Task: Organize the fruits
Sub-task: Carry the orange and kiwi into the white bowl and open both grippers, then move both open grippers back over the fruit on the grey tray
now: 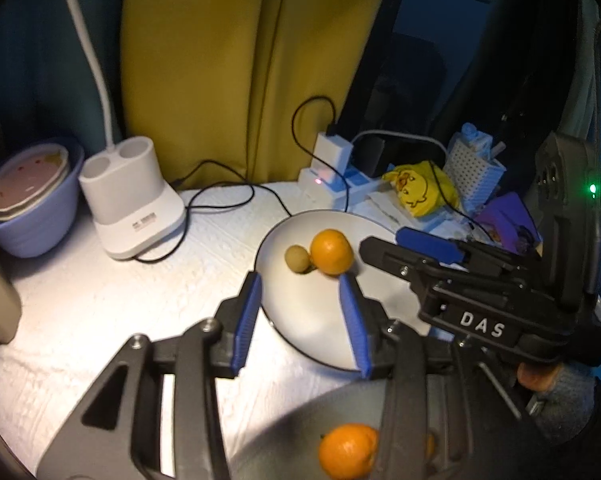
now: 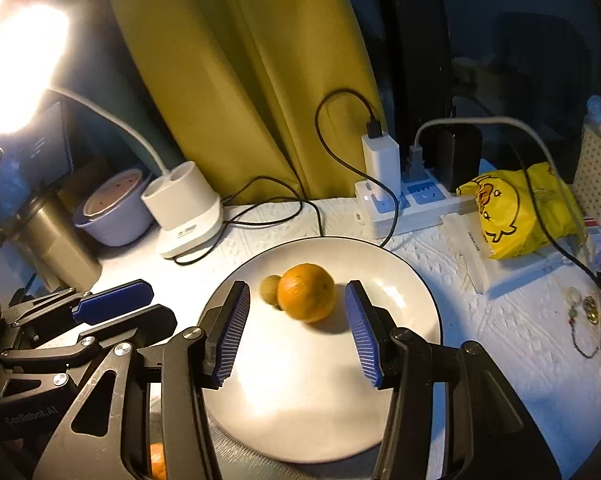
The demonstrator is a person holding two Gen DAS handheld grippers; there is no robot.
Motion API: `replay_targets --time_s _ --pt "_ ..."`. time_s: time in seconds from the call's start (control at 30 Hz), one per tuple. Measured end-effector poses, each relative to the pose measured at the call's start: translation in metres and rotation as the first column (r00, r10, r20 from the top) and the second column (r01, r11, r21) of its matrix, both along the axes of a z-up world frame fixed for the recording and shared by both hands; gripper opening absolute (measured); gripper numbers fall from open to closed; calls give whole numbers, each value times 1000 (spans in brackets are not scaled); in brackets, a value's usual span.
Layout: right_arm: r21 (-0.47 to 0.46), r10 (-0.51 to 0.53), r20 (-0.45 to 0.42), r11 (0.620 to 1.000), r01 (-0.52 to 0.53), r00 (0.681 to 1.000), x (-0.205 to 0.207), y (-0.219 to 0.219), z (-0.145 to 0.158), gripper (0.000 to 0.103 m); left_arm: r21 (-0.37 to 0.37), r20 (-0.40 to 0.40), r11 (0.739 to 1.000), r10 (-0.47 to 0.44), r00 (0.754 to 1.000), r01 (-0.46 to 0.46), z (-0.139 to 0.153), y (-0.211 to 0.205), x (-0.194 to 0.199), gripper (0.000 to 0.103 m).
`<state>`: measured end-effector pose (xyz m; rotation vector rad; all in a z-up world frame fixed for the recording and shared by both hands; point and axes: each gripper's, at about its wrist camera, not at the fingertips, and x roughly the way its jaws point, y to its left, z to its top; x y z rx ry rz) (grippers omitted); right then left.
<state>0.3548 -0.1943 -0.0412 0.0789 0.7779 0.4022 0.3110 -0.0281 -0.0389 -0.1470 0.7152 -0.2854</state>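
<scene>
— Fruits first: where do they sit?
— An orange [image 2: 306, 298] and a small greenish fruit [image 2: 271, 289] lie touching near the middle of the white plate [image 2: 400, 280] on the worktop [image 1: 80, 304]; a second orange [image 1: 346, 450] shows low in the left wrist view, in what looks like a grey dish [image 1: 284, 440] nearer the person (mostly hidden by the claw's frame).

— And the claws?
— The left claw [image 1: 300, 312] hangs over the plate's near rim, jaws moderately apart and holding nothing; the right claw [image 2: 296, 320] hovers above the plate with the orange just ahead of its blue pads [image 2: 362, 336], jaws parted and likewise empty.

— Why both over one plate?
— My guess: the plate is the collecting spot, so fruit gets gathered there in the lamp's light; the clutter behind (a power strip [image 2: 412, 204], a yellow duck bag [image 2: 512, 208]) stays out of reach.

— What next?
— Probably the near orange, though I can't be sure.
</scene>
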Motion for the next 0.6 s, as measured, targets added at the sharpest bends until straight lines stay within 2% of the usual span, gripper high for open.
replay_targets --time_s 0.27,0.6 --pt "-7 7 33 1000 -7 999 -41 2 19 52 9 42 1000 6 999 -7 15 6 -41 42" --pt "-23 14 51 1000 -13 999 -94 -1 28 52 23 66 1000 -10 998 8 22 3 -90 42"
